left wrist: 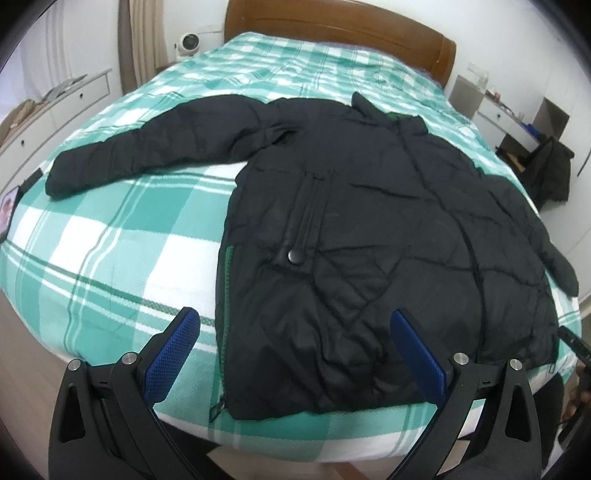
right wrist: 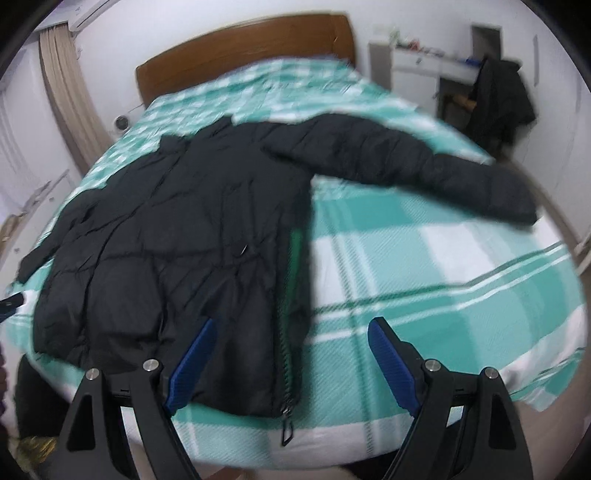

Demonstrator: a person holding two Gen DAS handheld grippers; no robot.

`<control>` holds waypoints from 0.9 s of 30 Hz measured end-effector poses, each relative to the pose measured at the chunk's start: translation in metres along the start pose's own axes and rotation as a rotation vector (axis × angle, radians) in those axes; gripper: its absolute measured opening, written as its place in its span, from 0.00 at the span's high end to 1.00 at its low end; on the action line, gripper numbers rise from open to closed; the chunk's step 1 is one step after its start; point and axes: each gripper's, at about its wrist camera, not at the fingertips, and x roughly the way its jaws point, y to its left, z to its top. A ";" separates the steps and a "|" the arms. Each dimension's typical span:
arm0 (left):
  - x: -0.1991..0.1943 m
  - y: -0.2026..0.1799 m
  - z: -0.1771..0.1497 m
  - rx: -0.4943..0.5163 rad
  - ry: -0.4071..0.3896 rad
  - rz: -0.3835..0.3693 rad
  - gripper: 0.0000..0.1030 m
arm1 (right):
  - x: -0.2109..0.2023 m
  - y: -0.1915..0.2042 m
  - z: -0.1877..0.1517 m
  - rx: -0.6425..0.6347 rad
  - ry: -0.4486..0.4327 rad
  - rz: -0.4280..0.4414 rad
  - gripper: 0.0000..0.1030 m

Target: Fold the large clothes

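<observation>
**Hovering over jacket hem, nothing gripped**

Lying flat on the green-and-white checked bedspread (left wrist: 110, 236), the black padded jacket (left wrist: 369, 221) had its hem at the near edge of the bed and its collar toward the wooden headboard (left wrist: 332, 29). Both sleeves were spread out sideways, one (left wrist: 147, 151) in the left wrist view and the other (right wrist: 424, 166) in the right wrist view, likely laid out that way so each could be folded in over the body.

Left gripper (left wrist: 295, 354) had its jaws wide apart above the hem corner with the green-lined zip edge (left wrist: 229, 266), nothing between the pads. Right gripper (right wrist: 291, 354) was also spread wide, over the opposite hem corner near the zip pull (right wrist: 286, 424), gripping nothing. The right view was blurred.

Judged: the two sat one per hem corner so the jacket could be taken symmetrically; folding not yet begun.
</observation>
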 end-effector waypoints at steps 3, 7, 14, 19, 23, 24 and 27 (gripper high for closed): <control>0.003 -0.002 -0.002 0.004 0.008 0.009 0.01 | 0.027 -0.002 -0.007 -0.001 0.074 0.021 0.17; 0.002 -0.003 -0.003 0.012 0.010 0.014 0.01 | 0.045 -0.010 -0.015 0.126 0.148 0.193 0.47; -0.003 -0.006 -0.005 0.039 0.001 0.033 0.01 | 0.030 0.010 -0.021 0.093 0.142 0.171 0.83; 0.001 -0.012 -0.004 0.039 0.019 0.027 0.01 | 0.033 0.011 -0.023 0.102 0.133 0.118 0.66; -0.009 -0.017 -0.001 0.063 -0.031 0.034 0.01 | 0.015 0.004 -0.019 0.065 0.097 0.068 0.41; -0.010 -0.017 -0.001 0.063 -0.044 0.039 0.01 | 0.009 0.003 -0.017 0.058 0.083 0.043 0.40; -0.011 -0.018 -0.001 0.052 -0.063 0.037 0.01 | -0.003 -0.003 -0.008 0.031 0.056 -0.028 0.29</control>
